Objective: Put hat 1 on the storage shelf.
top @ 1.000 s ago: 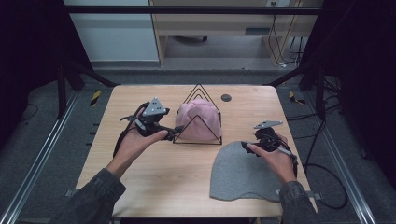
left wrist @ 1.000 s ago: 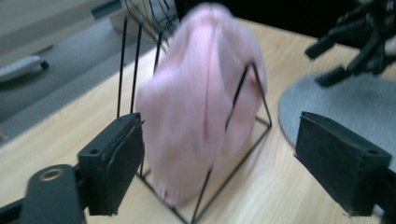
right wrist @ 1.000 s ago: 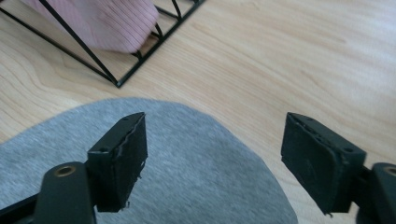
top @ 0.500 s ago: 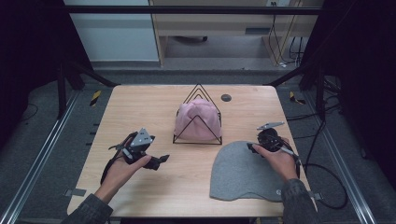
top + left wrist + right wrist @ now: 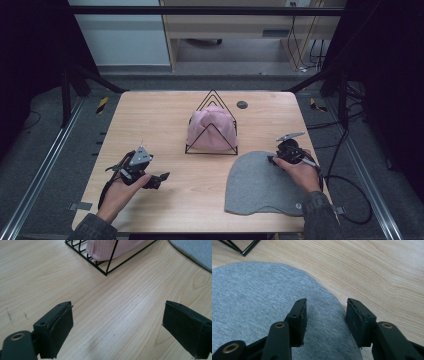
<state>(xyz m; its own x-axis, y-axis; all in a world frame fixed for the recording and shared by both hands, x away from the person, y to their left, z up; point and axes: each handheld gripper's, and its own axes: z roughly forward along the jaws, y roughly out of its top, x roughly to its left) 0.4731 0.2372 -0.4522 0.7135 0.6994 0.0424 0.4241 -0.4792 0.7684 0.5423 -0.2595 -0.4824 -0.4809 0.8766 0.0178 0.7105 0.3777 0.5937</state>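
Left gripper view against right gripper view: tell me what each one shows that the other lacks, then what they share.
Left gripper view: the pink hat sitting in the black wire stand, and the left gripper with its jaws wide apart over bare wood.

Right gripper view: the right gripper with its jaws partway in, having just been closing, astride the curved edge of the grey hat; the pads do not yet pinch the fabric.

Both: the wooden table, a part of the wire stand and some of the grey hat.
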